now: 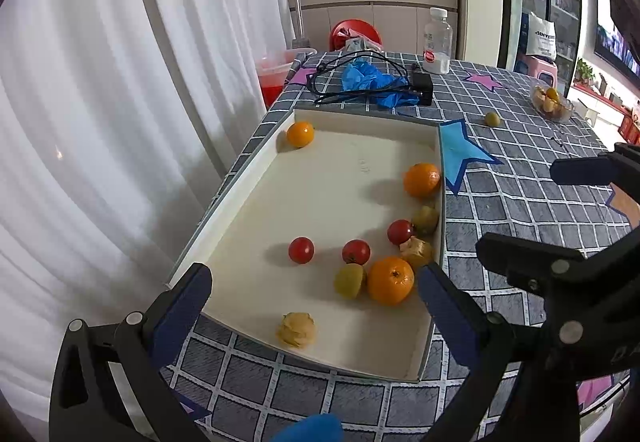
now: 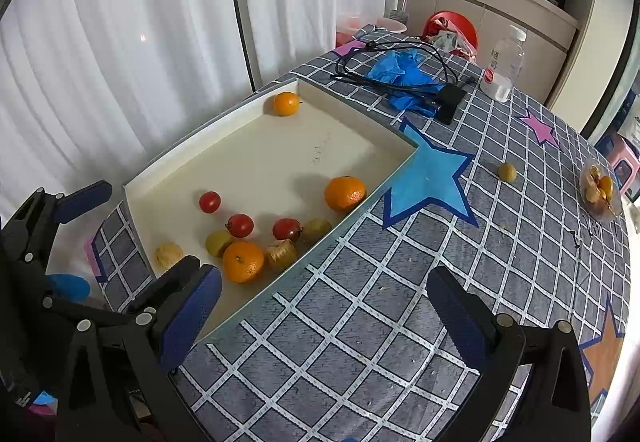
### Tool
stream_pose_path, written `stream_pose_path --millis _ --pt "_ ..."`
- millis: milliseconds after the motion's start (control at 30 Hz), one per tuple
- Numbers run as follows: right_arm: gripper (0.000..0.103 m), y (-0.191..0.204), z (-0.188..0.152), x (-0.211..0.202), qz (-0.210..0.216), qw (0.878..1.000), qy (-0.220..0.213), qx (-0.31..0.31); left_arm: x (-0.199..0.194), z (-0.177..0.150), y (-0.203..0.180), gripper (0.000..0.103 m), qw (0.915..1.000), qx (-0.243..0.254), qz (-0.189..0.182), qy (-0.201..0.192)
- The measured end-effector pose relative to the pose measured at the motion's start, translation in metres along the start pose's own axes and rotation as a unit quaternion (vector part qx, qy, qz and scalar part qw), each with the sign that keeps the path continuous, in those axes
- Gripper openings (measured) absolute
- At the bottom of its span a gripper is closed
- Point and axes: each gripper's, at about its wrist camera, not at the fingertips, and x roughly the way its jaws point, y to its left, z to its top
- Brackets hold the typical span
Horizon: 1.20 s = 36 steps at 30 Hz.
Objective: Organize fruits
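- We hold the left gripper (image 1: 316, 296) over the near end of the white tray (image 1: 320, 114), jaws spread wide, nothing between them.
- Our right gripper (image 2: 324, 300) hangs over the checked tablecloth (image 2: 400, 322) just beside the tray's right wall, jaws wide and empty too.
- In the tray we see three oranges: one alone in the far corner (image 1: 300, 134), one against the right wall (image 1: 421, 179), one near the front (image 1: 390, 280).
- Three red cherry tomatoes (image 1: 301, 249) sit mid-tray, with two greenish fruits (image 1: 350, 280) and two papery husked berries (image 1: 297, 329) around them.
- One small yellow-green fruit (image 2: 507, 172) lies out on the cloth, well apart from the tray.
- A glass bowl (image 2: 600, 188) of more fruit stands at the far right edge.
- Beyond the tray: a blue glove (image 1: 370, 80), black cable (image 1: 332, 82), a clear bottle (image 1: 437, 40).
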Motion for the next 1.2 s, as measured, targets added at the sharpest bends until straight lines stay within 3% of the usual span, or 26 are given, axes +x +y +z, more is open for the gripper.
stream_pose_path --millis 1200 --pt "0.103 0.003 -0.003 0.011 0.002 1.000 0.015 -0.002 0.008 -0.008 -0.005 0.103 0.9998 0.014 0.010 0.006"
